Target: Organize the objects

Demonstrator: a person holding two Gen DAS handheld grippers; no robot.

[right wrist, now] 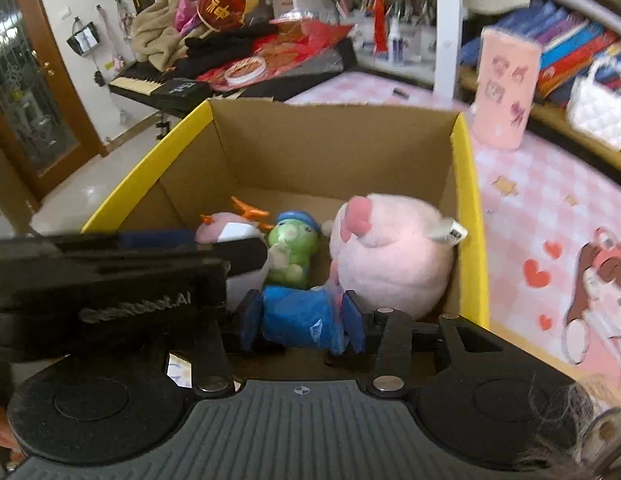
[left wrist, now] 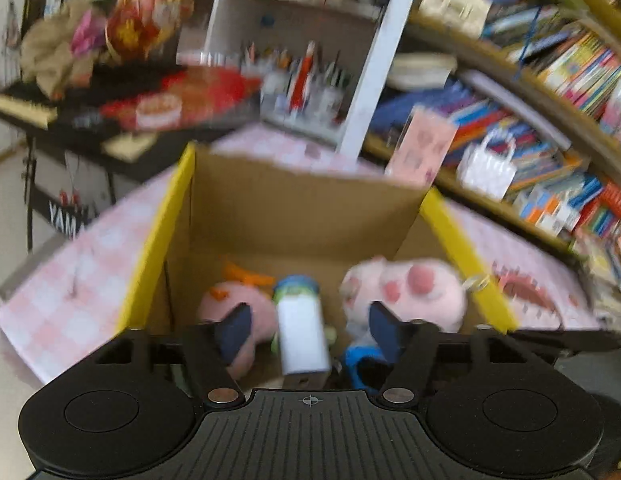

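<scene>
An open cardboard box [right wrist: 310, 148] with yellow edges stands on the pink checked table and shows in the left wrist view [left wrist: 294, 208] too. Inside lie a big pink plush [right wrist: 390, 248], a small pink plush with orange feet [right wrist: 226, 228] and a green figure with a blue cap [right wrist: 292, 248]. My right gripper [right wrist: 302, 320] is shut on a blue soft toy [right wrist: 298, 320] just above the box's near side. My left gripper [left wrist: 306, 328] is open over the box, and a white bottle-like object [left wrist: 300, 336] lies between its fingers without being touched. The left gripper body [right wrist: 110, 280] shows in the right wrist view.
A pink canister [right wrist: 506, 92] stands on the table beyond the box's right corner. A keyboard piled with cloth and red items [right wrist: 230, 64] is behind left. Bookshelves [left wrist: 550, 100] and a white bag [right wrist: 598, 108] are to the right. A white shelf post [right wrist: 446, 28] rises behind.
</scene>
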